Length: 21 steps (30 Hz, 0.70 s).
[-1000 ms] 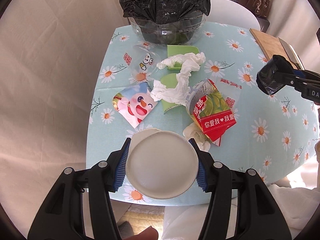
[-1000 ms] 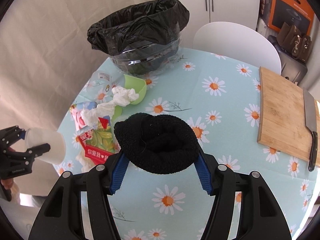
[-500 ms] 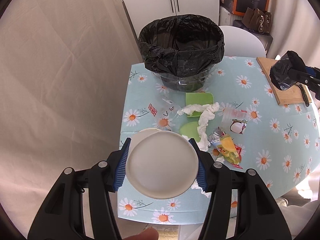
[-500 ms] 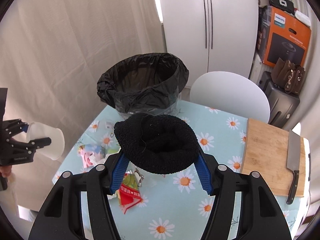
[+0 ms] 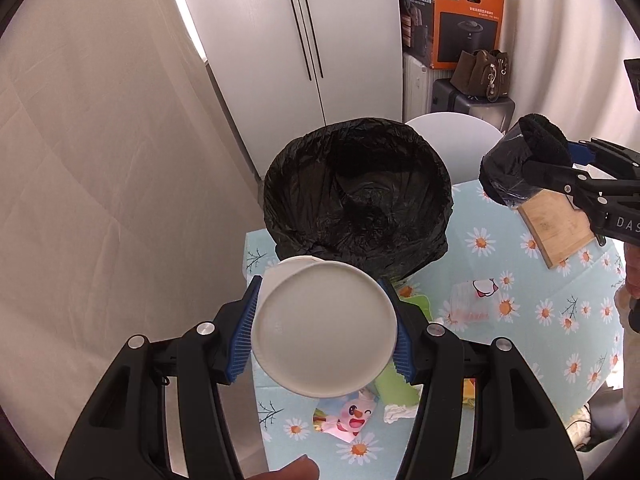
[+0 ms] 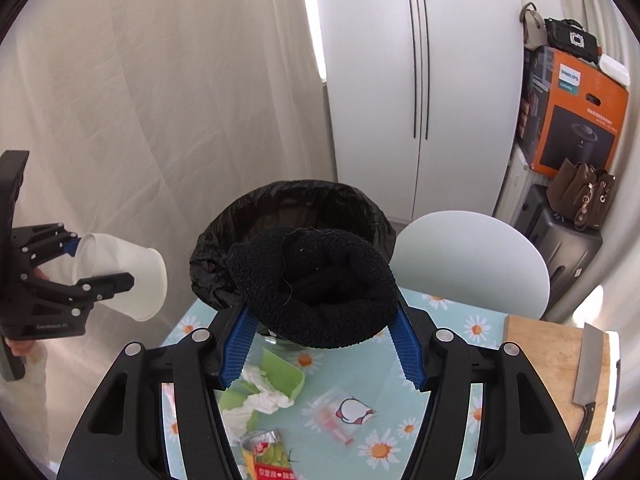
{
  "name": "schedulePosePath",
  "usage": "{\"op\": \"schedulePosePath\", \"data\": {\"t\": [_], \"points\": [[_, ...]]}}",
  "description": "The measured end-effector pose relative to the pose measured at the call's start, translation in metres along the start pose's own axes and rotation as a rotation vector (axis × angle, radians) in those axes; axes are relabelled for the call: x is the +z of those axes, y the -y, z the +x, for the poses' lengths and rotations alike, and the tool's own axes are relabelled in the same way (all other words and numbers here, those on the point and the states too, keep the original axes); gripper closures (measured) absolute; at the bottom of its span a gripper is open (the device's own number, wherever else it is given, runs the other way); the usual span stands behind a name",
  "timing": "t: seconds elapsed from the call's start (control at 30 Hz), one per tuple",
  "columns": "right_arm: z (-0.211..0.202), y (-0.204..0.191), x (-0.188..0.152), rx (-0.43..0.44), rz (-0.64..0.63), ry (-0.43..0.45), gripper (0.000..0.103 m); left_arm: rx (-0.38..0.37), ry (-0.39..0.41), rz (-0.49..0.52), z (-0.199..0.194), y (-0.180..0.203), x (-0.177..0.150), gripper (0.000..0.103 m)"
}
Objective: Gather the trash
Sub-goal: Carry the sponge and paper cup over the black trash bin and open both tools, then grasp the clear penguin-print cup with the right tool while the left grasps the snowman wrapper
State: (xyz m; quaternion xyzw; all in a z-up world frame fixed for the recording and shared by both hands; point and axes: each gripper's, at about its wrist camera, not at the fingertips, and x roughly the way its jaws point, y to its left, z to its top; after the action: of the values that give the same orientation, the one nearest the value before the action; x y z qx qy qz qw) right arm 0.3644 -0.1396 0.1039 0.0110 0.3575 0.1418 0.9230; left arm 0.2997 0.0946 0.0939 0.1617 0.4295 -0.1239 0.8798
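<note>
We see the left tongs clamped on a white paper cup, its round base turned toward the camera and its blue pads pressing both sides. Just beyond the cup, ahead of these tongs, gapes the black-lined trash bin, its rim wide and unobstructed (the bag folds down over the outside). To the left of the left tongs hangs a pale curtain, close to the edge of the surface; to the right lies open daisy-patterned cloth.

The right tongs grip a black knitted fabric bundle, which bulges above and between the blue pads. The bin's mouth sits directly behind the bundle, partly hidden by it.

Below and between the right tongs, that view shows litter on the surface that the other mostly hides: a green dish with crumpled tissue, a clear plastic cup with a penguin print lying on its side, and a snack wrapper. Well to the right of these tongs a wooden cutting board carries a cleaver, near the surface's edge. A white chair back stands behind the bin.

The left view alone shows a pink cartoon wrapper beneath the cup, and a fingertip at the bottom edge. Each view catches the other tongs off to the side, cup and bundle both held above the surface.
</note>
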Motion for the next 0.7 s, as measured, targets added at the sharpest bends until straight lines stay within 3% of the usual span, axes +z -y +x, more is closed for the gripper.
{"op": "schedulePosePath", "data": {"t": [0.4, 0.43, 0.47, 0.5, 0.57, 0.7], "points": [[0.074, -0.013, 0.038, -0.012, -0.009, -0.035, 0.045, -0.146, 0.063, 0.026, 0.065, -0.022, 0.066, 0.045], [0.078, -0.014, 0.039, -0.013, -0.015, -0.032, 0.044, -0.173, 0.07, 0.028, 0.069, -0.024, 0.069, 0.032], [0.082, -0.016, 0.04, -0.01, -0.018, -0.028, 0.041, -0.189, 0.087, 0.026, 0.072, -0.025, 0.071, 0.008], [0.085, -0.017, 0.041, -0.014, -0.024, -0.027, 0.037, -0.192, 0.106, 0.02, 0.072, -0.027, 0.072, 0.005], [0.085, -0.02, 0.04, -0.048, -0.038, -0.005, 0.015, -0.196, 0.129, 0.014, 0.072, -0.029, 0.071, 0.006], [0.085, -0.019, 0.034, -0.055, -0.077, -0.016, 0.017, -0.169, 0.141, 0.008, 0.07, -0.033, 0.06, 0.006]]}}
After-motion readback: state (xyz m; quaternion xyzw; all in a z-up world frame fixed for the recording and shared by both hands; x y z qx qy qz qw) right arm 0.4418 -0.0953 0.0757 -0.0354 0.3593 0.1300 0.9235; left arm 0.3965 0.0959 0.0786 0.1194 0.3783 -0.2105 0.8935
